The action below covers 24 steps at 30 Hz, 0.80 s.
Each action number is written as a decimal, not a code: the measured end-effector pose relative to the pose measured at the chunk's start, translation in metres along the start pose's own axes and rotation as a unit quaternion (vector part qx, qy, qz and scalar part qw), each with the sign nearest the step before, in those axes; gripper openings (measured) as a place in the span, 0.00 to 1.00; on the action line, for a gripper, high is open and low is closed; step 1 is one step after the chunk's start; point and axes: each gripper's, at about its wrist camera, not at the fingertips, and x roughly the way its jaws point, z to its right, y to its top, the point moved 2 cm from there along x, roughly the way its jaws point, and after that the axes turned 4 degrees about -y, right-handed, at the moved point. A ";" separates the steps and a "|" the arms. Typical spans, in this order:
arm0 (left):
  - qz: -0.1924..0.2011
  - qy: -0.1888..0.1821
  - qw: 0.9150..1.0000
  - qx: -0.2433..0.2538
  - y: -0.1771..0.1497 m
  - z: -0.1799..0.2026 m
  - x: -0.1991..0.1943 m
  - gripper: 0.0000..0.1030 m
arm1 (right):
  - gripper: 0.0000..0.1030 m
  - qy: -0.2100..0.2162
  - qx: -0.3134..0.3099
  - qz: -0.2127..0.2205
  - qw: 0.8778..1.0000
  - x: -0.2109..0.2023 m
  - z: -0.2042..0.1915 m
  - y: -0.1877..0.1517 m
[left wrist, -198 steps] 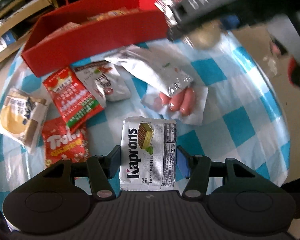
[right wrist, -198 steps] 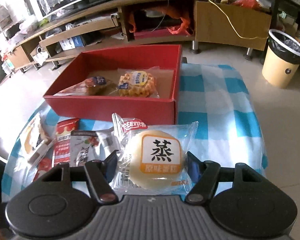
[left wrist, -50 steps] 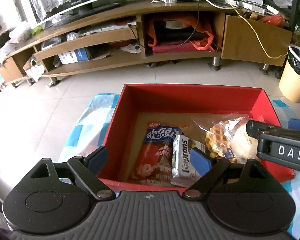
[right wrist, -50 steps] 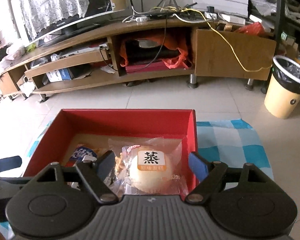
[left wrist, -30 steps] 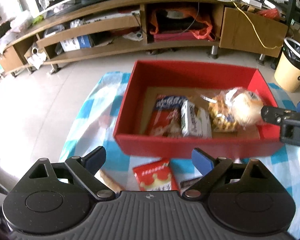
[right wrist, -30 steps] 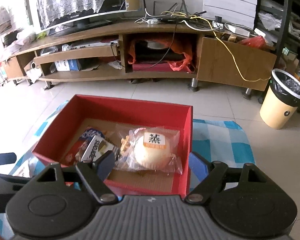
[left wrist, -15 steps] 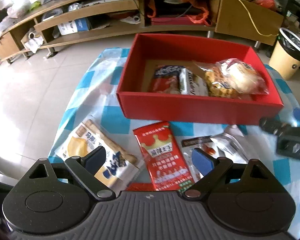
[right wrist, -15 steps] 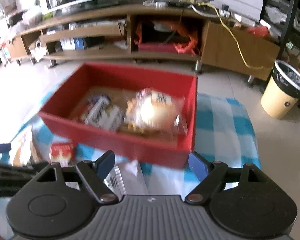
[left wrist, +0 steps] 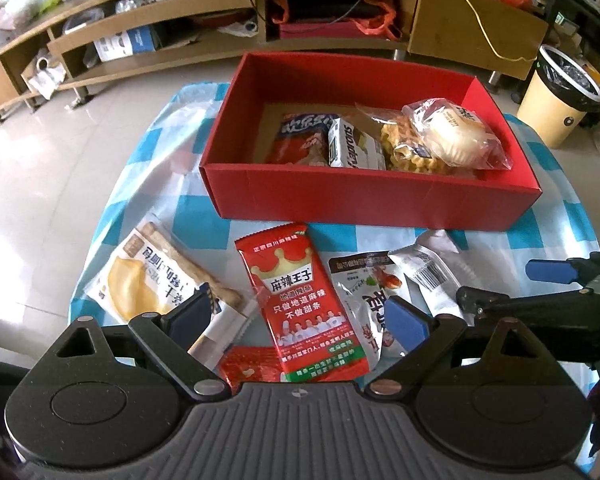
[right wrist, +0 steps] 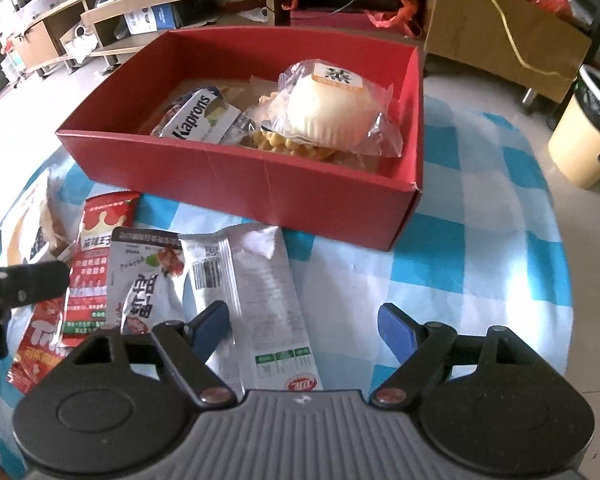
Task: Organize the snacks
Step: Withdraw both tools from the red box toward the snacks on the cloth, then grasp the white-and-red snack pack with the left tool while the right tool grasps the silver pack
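A white wafer pack (right wrist: 204, 118) printed "Kaprons" leans inside the red box (left wrist: 364, 200), beside a clear-wrapped steamed bun (right wrist: 332, 112) whose label bears a single Chinese character; the bun rests on a waffle pack (left wrist: 414, 152). On the blue-checked cloth (right wrist: 440, 272) in front of the box, a red sachet (left wrist: 304, 304) with a crown and Chinese writing lies with its long axis running toward the box. The left gripper (left wrist: 298, 318) hangs over it, jaws wide apart and holding nothing. The right gripper (right wrist: 302, 326), jaws also parted and empty, hangs above a silver barcoded pouch (right wrist: 256, 300) lying lengthwise toward the box.
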 end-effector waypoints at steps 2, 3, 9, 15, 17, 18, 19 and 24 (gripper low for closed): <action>-0.003 -0.002 1.000 -0.001 0.001 0.000 0.002 0.93 | 0.76 0.014 0.009 -0.002 1.000 0.000 0.003 0.002; -0.004 -0.003 1.000 0.000 0.001 0.000 0.003 0.93 | 0.76 0.016 0.009 -0.001 1.000 -0.001 0.002 0.004; -0.010 -0.009 1.000 -0.002 0.001 0.001 0.006 0.93 | 0.76 0.040 -0.018 0.000 0.999 -0.003 -0.010 0.005; -0.014 -0.015 1.000 0.000 0.002 0.007 0.010 0.93 | 0.75 0.024 -0.043 -0.026 0.998 0.022 -0.024 -0.004; -0.017 -0.016 1.000 -0.002 0.004 0.008 0.012 0.93 | 0.66 0.014 -0.059 -0.014 0.998 0.021 -0.029 -0.005; -0.018 -0.017 1.000 -0.001 0.004 0.009 0.014 0.93 | 0.61 0.014 -0.059 -0.010 0.998 0.020 -0.029 -0.005; -0.020 -0.018 1.000 0.000 0.004 0.011 0.015 0.93 | 0.51 0.012 -0.056 -0.008 0.998 0.019 -0.027 -0.003; -0.036 -0.016 0.999 0.010 0.002 0.024 0.028 0.93 | 0.39 0.032 -0.018 -0.001 0.999 0.009 -0.008 0.000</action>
